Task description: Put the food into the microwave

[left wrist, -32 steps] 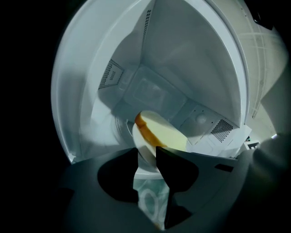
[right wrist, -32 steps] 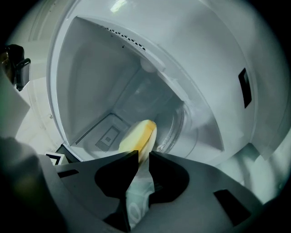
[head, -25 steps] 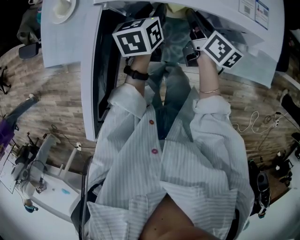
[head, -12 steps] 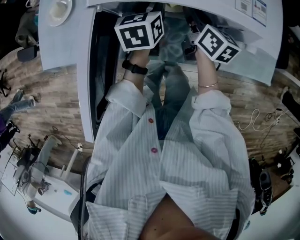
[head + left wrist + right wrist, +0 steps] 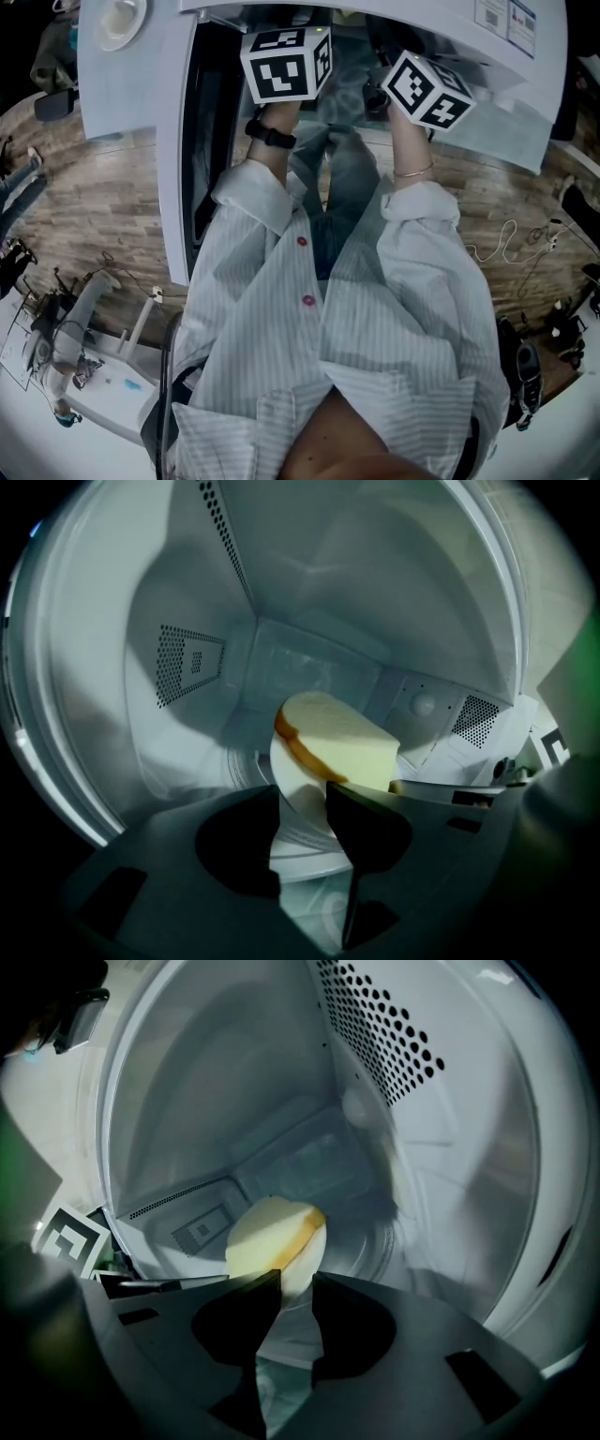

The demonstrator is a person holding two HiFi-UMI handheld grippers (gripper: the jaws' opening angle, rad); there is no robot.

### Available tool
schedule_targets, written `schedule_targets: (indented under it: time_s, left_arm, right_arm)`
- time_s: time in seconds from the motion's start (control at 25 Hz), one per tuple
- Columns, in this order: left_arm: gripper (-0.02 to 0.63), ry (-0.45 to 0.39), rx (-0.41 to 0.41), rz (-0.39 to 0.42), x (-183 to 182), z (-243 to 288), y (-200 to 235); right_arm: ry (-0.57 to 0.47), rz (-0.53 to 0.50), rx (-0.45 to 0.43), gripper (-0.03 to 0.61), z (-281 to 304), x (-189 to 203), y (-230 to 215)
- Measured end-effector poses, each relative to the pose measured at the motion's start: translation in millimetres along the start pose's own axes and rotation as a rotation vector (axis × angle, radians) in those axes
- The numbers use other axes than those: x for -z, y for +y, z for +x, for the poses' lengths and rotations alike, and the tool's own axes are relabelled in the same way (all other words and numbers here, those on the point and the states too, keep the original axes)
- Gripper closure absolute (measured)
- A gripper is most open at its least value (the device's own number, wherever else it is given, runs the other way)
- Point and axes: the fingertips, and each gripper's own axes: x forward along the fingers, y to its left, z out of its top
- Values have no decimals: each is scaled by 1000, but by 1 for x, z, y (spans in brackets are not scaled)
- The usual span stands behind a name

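Observation:
A slice of bread (image 5: 337, 735) lies on a small white plate (image 5: 292, 761) inside the white microwave cavity, over the glass turntable (image 5: 246, 772). My left gripper (image 5: 303, 794) has the plate's rim between its jaws. They have just been opening and stand apart from the rim. From the other side my right gripper (image 5: 298, 1277) is shut on the plate (image 5: 305, 1251) next to the bread (image 5: 267, 1237). In the head view both forearms reach into the oven. Only the left marker cube (image 5: 286, 64) and the right marker cube (image 5: 429, 89) show there; the jaws are hidden.
The microwave door (image 5: 173, 159) hangs open to the left of my arms. A perforated side wall (image 5: 384, 1035) stands close on the right, and a vented wall (image 5: 187, 663) on the left. A white dish (image 5: 120, 21) sits on the white surface at far left.
Both marker cubes have rolled a little and edged toward the cavity. The arms otherwise stay where they were.

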Motion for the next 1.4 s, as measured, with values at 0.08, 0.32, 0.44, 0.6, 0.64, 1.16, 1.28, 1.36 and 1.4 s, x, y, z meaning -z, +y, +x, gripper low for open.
schedule_targets:
  time_s: [0.08, 0.32, 0.44, 0.6, 0.64, 1.16, 1.28, 1.36, 1.4]
  left_arm:
    - [462, 1, -5, 12, 0, 0, 0]
    - [445, 1, -27, 65, 1, 0, 3]
    - [442, -9, -15, 59, 1, 2, 2]
    - [442, -13, -8, 51, -1, 1, 2]
    - [442, -13, -9, 47, -1, -1, 3]
    - [442, -40, 11, 38, -4, -7, -1]
    - [442, -54, 13, 40, -6, -12, -5]
    - [442, -62, 17, 34, -6, -18, -9]
    - [442, -66, 20, 29, -5, -21, -11]
  right_arm:
    - [2, -12, 8, 471, 0, -1, 0]
    - [4, -37, 52, 440, -1, -3, -4]
    - [12, -58, 57, 440, 0, -3, -3]
    - [13, -95, 88, 439, 1, -3, -5]
    - [16, -114, 100, 439, 1, -3, -5]
    - [-7, -111, 113, 440, -5, -2, -3]
    - [-6, -113, 94, 440, -8, -2, 1]
    - [-4, -113, 77, 440, -12, -2, 6]
    - [-4, -114, 68, 440, -15, -3, 9]
